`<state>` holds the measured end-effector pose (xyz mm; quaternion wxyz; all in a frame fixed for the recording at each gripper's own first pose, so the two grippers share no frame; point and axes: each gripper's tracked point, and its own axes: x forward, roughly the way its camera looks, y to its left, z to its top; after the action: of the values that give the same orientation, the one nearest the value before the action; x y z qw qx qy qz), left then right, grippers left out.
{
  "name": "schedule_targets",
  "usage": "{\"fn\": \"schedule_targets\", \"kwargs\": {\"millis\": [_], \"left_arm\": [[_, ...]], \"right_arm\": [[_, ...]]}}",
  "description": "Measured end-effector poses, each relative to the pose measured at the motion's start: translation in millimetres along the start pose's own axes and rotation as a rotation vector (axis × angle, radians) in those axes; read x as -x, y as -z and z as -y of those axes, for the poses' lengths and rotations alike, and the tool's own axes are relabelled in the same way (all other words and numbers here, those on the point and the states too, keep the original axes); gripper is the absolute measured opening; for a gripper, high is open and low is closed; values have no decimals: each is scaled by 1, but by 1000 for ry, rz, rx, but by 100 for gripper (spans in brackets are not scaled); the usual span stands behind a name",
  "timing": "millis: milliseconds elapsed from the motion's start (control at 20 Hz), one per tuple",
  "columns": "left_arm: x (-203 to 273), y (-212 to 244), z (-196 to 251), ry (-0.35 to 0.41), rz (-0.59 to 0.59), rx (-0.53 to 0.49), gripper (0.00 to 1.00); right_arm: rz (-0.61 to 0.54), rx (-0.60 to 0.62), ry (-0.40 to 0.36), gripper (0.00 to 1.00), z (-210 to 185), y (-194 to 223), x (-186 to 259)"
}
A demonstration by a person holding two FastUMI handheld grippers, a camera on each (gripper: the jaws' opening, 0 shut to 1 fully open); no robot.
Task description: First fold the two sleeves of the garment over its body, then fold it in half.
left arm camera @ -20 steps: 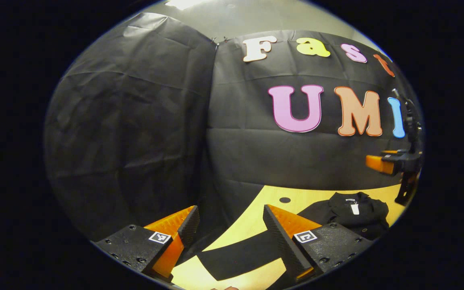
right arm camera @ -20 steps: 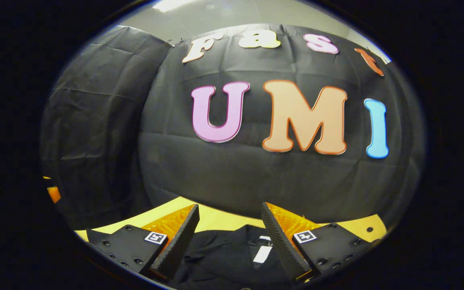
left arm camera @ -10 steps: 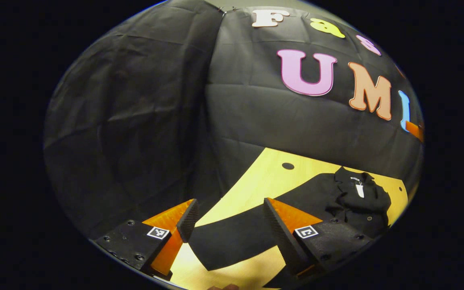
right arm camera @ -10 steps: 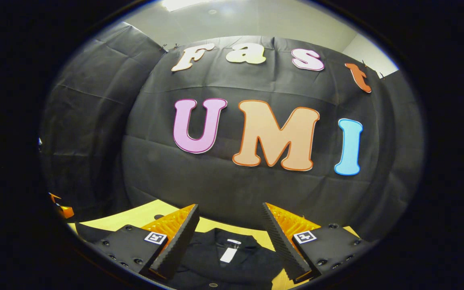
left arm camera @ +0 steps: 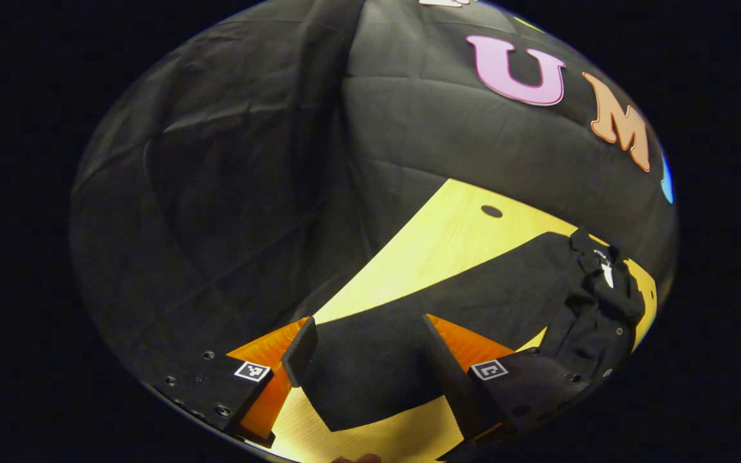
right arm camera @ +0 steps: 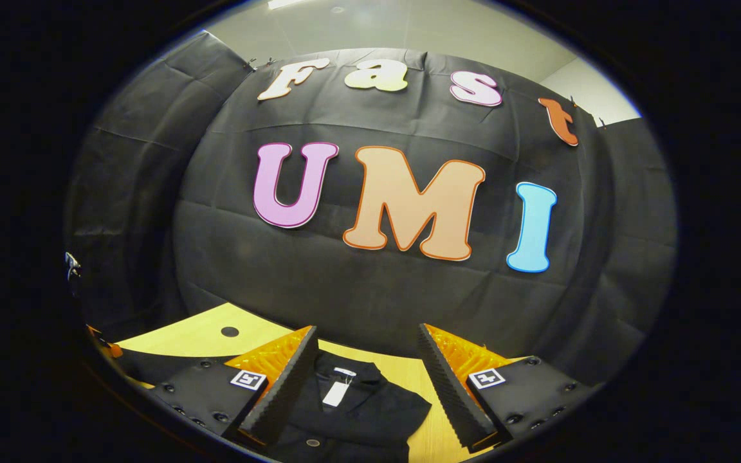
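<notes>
My left gripper (left arm camera: 364, 360), jaws released, hangs over the sleeve (left arm camera: 448, 302) stretched flat across the lower middle of the desk (left arm camera: 435, 238). My right gripper (right arm camera: 367, 379), jaws released, faces the garment (right arm camera: 351, 411)'s collar, bottom centre. I judge no fold done.

The pale wooden surface (left arm camera: 435, 251) carries a black garment (left arm camera: 592, 308) lying flat. One long sleeve (left arm camera: 448, 308) stretches out straight across the wood, away from the body. The collar, with a white tag inside, lies toward the booth wall. A small dark round hole (left arm camera: 491, 211) sits in the bare wood near the wall.
</notes>
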<state>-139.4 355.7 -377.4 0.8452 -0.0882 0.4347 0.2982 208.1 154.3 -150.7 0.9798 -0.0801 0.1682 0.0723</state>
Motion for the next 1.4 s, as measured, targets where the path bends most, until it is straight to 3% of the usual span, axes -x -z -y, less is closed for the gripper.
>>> {"fn": "schedule_targets", "kwargs": {"millis": [350, 500, 550, 750, 900, 1000, 1100, 1400], "left_arm": [[-14, 41, -8, -28, -98, 14, 97], [-16, 40, -7, -22, -71, 0, 97], [-17, 37, -6, -13, -62, -7, 92], [-20, 38, 7, -1, -86, -43, 3], [-7, 20, 18, 7, -61, -35, 0], [6, -1, 39, 48, -2, -40, 0], [20, -28, 57, 84, 62, -69, 0], [49, -93, 128, 198, 213, -140, 0]], "right_arm": [[-15, 44, 8, 98, 7, 1, 7], [1, 69, 7, 98, 13, -3, 13], [8, 77, 9, 98, 16, -4, 14], [11, 65, 7, 100, 30, 0, 22], [2, 30, 10, 100, 44, 8, 31], [1, 11, 19, 94, 56, 14, 38], [-9, -10, 22, 100, 66, 22, 45], [-29, -58, 46, 97, 98, 41, 65]]}}
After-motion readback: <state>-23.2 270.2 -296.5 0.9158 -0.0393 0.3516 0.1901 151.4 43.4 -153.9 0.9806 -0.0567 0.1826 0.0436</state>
